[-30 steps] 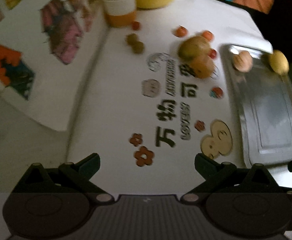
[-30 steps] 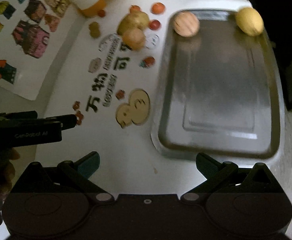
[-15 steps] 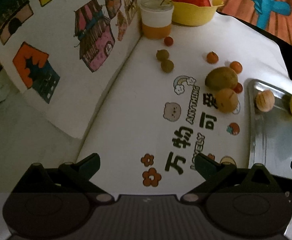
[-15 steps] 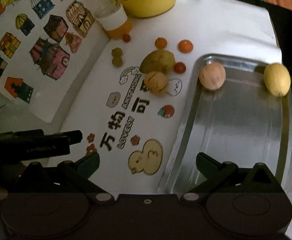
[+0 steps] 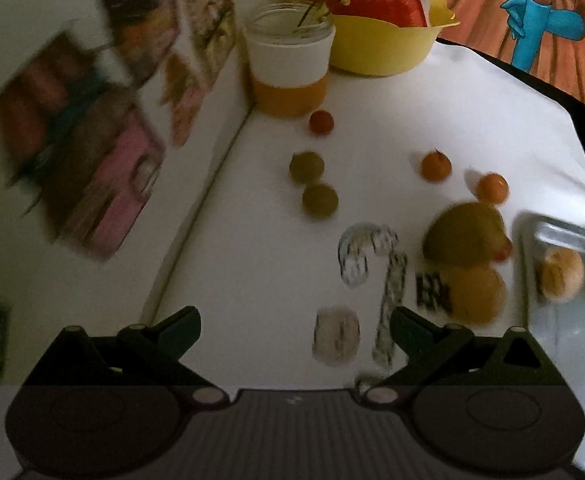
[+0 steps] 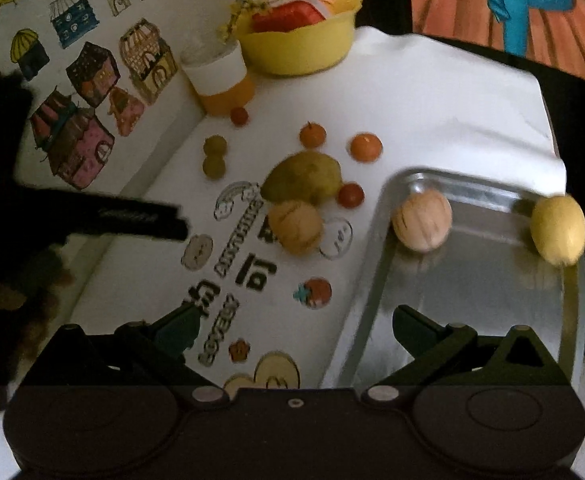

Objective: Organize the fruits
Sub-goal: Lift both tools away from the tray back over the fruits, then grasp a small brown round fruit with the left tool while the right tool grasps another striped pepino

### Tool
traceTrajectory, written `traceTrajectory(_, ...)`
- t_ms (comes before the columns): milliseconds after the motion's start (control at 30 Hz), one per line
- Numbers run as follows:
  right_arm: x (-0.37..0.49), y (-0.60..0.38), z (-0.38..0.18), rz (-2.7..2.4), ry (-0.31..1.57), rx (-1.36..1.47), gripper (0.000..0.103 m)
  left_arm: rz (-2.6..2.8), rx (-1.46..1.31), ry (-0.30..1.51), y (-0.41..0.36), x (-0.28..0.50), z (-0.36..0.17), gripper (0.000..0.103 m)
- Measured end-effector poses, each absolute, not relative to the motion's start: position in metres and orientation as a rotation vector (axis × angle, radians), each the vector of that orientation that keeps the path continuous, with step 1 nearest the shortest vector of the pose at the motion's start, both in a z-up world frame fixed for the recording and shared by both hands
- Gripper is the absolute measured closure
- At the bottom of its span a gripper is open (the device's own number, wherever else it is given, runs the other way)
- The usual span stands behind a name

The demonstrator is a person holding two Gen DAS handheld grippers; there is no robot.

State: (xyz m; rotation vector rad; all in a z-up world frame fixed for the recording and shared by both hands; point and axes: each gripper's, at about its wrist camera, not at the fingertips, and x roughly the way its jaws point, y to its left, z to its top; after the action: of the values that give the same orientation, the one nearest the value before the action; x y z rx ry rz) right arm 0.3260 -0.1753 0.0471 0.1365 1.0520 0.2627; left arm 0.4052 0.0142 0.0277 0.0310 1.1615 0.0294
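Loose fruit lies on a white table: two green plums [image 5: 313, 182] [image 6: 214, 157], a red cherry tomato [image 5: 321, 122], two small oranges [image 5: 435, 165] [image 6: 366, 147], a green mango [image 5: 466, 234] [image 6: 302, 177], a tan round fruit [image 5: 474, 294] [image 6: 295, 226] and another red tomato [image 6: 350, 195]. A metal tray [image 6: 488, 300] at right holds a tan fruit [image 6: 422, 222] and a yellow lemon [image 6: 558, 230]. My left gripper [image 5: 294, 326] is open and empty, short of the plums. My right gripper [image 6: 294, 326] is open and empty over the tray's near left edge. The left gripper's dark finger [image 6: 140, 218] shows in the right wrist view.
A glass jar [image 5: 290, 70] with orange liquid and a yellow bowl [image 5: 384, 40] stand at the table's back. An illustrated board [image 6: 92, 92] leans along the left side. The tablecloth carries printed stickers and letters. A dark drop lies beyond the right edge.
Both grippers have moved forward toward the fruit, so the fruit looks larger and nearer. Both stayed open and empty. No fruit has moved.
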Motion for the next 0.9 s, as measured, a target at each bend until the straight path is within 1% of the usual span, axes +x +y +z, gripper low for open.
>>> traceTrajectory(267, 0.354, -0.156, 0.032, 0.23, 1.018, 0.096, 0.001, 0.001, 0.057, 1.114, 0.014, 0.456, 0.011, 0.001)
traceTrajectory(433, 0.369, -0.151, 0.019, 0.196, 1.031, 0.105, 0.001, -0.021, 0.096, 1.114, 0.011, 0.471, 0.001, 0.001)
traceTrajectory(633, 0.382, -0.145, 0.007, 0.167, 1.043, 0.136, 0.005, -0.058, 0.11, 1.101, 0.007, 0.479, -0.008, 0.001)
traceTrajectory(833, 0.39, -0.139, 0.001, 0.155, 1.038, 0.146, 0.006, -0.077, 0.117, 1.086, 0.005, 0.483, -0.011, 0.006)
traceTrajectory(900, 0.393, -0.138, -0.001, 0.15, 1.037, 0.148, 0.008, -0.085, 0.111, 1.084, 0.006, 0.484, -0.012, 0.01)
